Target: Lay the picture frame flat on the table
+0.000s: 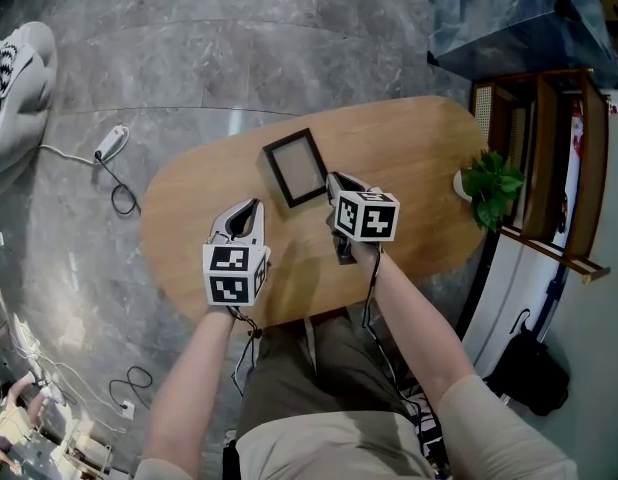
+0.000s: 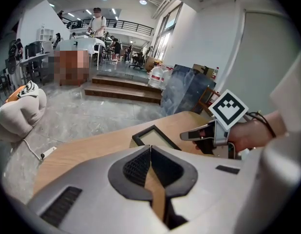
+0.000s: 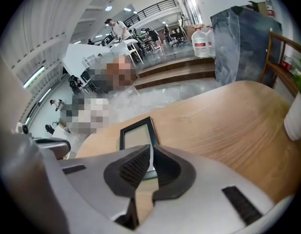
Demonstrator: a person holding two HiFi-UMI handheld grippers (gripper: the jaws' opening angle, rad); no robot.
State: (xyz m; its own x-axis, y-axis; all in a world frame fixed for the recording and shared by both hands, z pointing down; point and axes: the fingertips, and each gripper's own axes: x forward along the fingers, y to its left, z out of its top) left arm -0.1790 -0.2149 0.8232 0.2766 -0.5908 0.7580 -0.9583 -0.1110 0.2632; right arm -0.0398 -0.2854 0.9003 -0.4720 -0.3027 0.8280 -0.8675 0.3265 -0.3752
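Observation:
A black-edged picture frame [image 1: 296, 168] rests face up on the oval wooden table [image 1: 419, 148], and a tan strip shows along its left side. I cannot tell whether it lies fully flat or leans back. My right gripper [image 1: 336, 180] is shut and empty, its tips just right of the frame's near corner. In the right gripper view the frame [image 3: 137, 136] sits right past the shut tips [image 3: 151, 150]. My left gripper [image 1: 254, 206] is shut and empty, a little short and left of the frame. The left gripper view shows the frame [image 2: 155, 137] ahead.
A small potted plant [image 1: 491, 186] stands at the table's right end. A wooden rack [image 1: 549, 158] and a plastic-wrapped bundle [image 1: 519, 18] are beyond it. On the floor to the left lie a power strip [image 1: 111, 142] with its cord and a grey cushion [image 1: 19, 78].

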